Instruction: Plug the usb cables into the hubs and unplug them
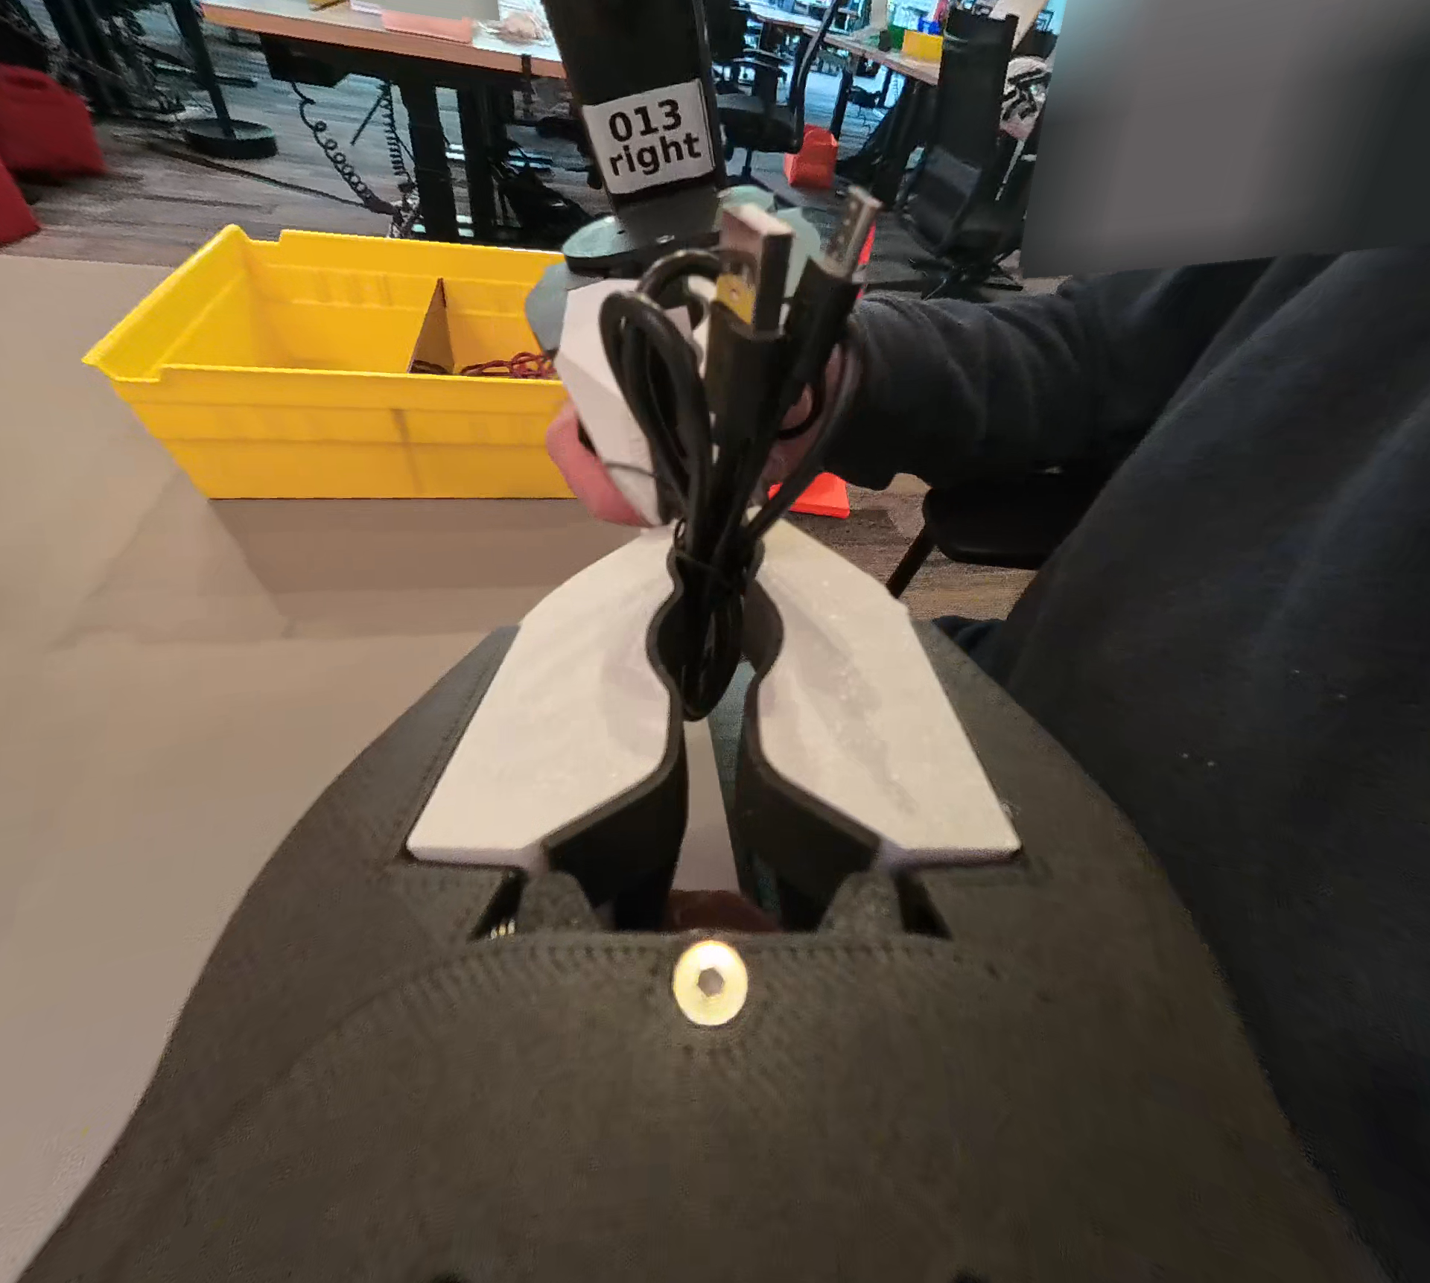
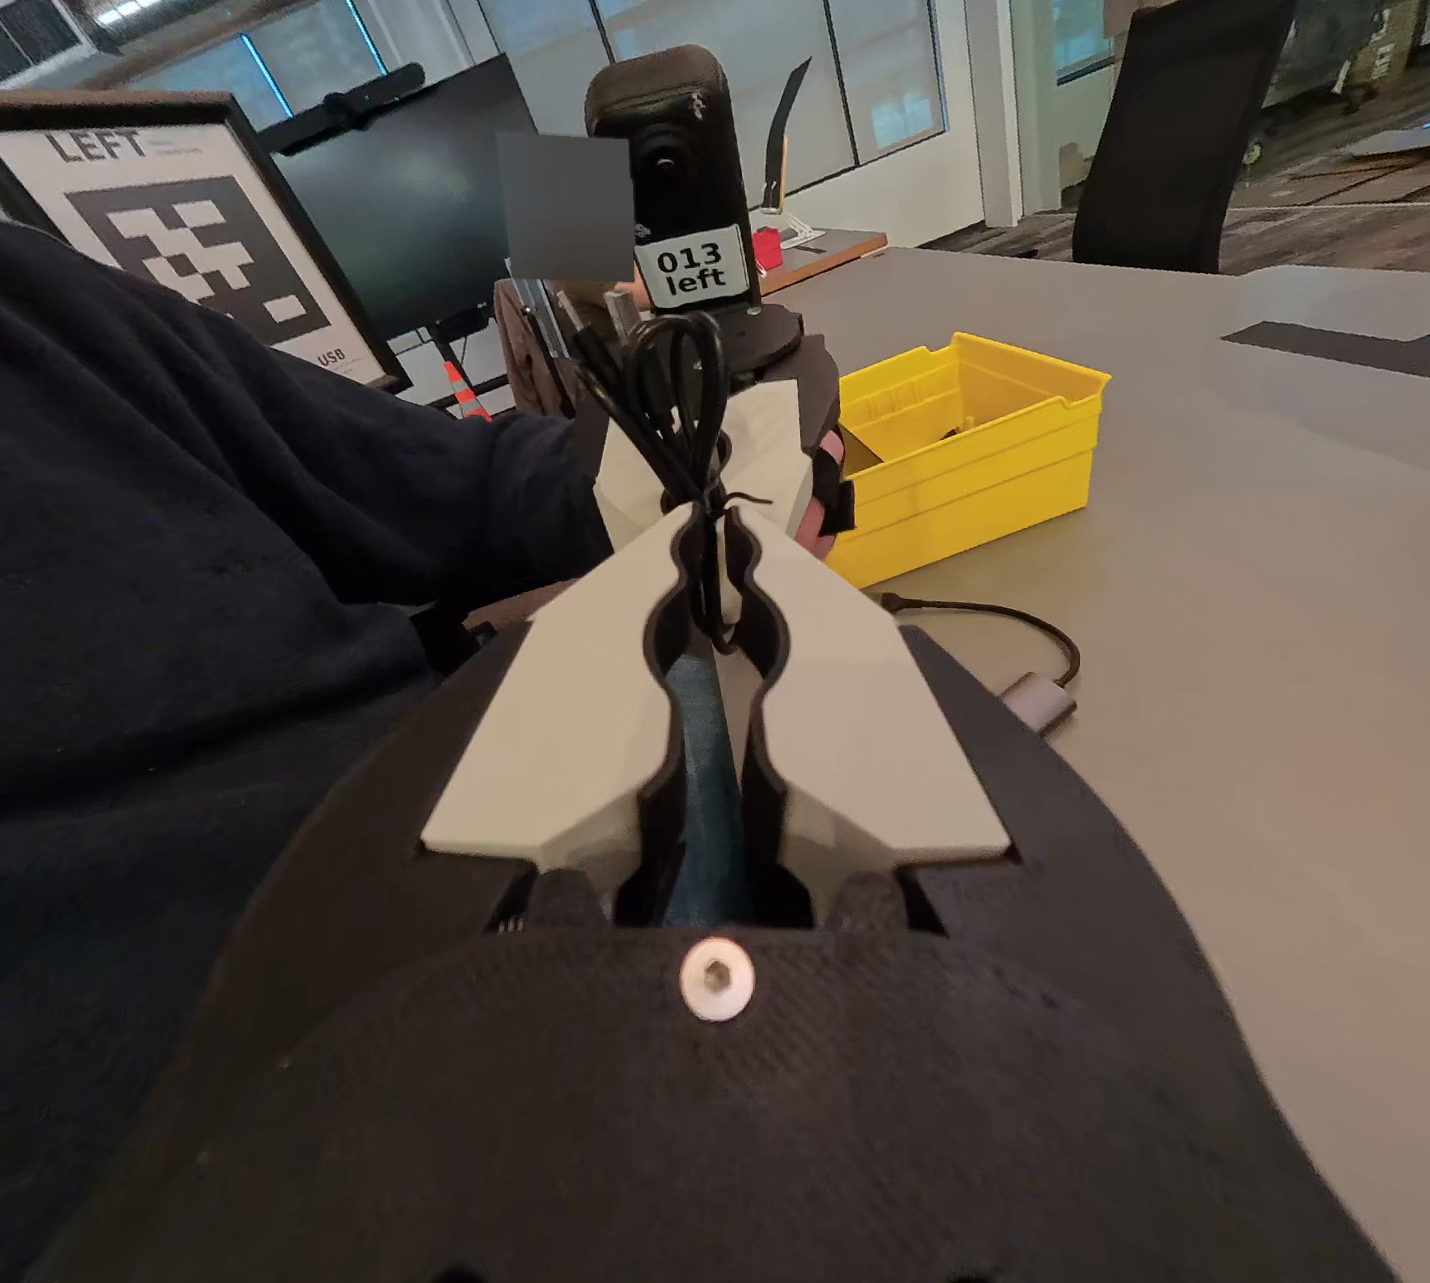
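bin (image 2: pixel 1006 464) on table (image 2: pixel 1161 627); hub (image 2: pixel 1037 700) on table, nearer than bin

Behind the yellow bin (image 2: pixel 998 464), the hub (image 2: pixel 1037 698) is half hidden by the right gripper's black body (image 2: pixel 774 1091) (ports unseen), and the bin's contents (image 1: pixel 495 365) stay too small to identify.

Smooth grey tabletop (image 2: pixel 1161 627) carries yellow plastic divided bin (image 2: pixel 1006 472) near far edge — small grey hub with black lead (image 2: pixel 1037 700) lies flat, just beside it.
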`<state>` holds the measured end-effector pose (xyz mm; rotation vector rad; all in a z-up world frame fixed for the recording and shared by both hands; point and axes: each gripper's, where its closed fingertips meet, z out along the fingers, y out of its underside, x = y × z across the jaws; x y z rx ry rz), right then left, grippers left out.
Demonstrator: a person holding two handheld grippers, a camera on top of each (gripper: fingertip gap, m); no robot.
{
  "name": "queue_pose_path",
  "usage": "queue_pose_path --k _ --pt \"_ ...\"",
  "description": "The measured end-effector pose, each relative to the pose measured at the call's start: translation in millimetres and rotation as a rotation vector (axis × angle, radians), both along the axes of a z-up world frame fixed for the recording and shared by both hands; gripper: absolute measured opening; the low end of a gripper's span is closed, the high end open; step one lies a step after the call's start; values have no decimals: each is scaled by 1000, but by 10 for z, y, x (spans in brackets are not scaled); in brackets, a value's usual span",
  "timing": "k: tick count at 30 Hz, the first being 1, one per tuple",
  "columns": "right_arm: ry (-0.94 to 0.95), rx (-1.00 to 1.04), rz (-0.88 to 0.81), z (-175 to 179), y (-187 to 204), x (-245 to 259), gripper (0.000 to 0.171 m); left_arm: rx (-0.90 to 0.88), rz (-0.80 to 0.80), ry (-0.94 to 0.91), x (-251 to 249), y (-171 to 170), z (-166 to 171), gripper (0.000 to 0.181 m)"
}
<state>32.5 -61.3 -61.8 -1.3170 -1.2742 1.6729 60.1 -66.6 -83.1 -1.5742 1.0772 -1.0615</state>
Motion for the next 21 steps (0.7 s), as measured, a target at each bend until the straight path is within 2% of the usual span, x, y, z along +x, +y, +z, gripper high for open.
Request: queue_pose_path --k 4,7,9,12,13,14,15,17,19,21 --pt "18 13 2 28 -17 5 0 -49 -34 -26 8 -15 21 9" --pt "7 171 -60 22 -9 11 0 -113 -54 -67 10 -17 30 8" --pt "-18 414 -139 4 -5 15 0 -161 -72 -94 13 -30 40 8" --pt "-100 968 -272 -36 -10 26 0 -257 -128 -152 17 -76 28 8" --pt "-112 1049 -285 -25 -18 29 0 -279 -136 -177 22 -87 40 8" --pt "-114 1029 -278 -20 -19 30 0 -282 -137 -183 25 -93 43 8" --pt "-105 919 -255 -20 -21 30 0 -266 -132 -171 26 -93 40 8" --pt "-100 607 -201 -30 8 43 13 -213 -124 -113 30 -96 7 8" --pt "-93 305 -111 -22 4 72 17 -130 -99 -30 32 -85 -48 8" --pt "-80 101 -2 -20 -70 93 17 -64 -92 17 33 -95 -41 8"
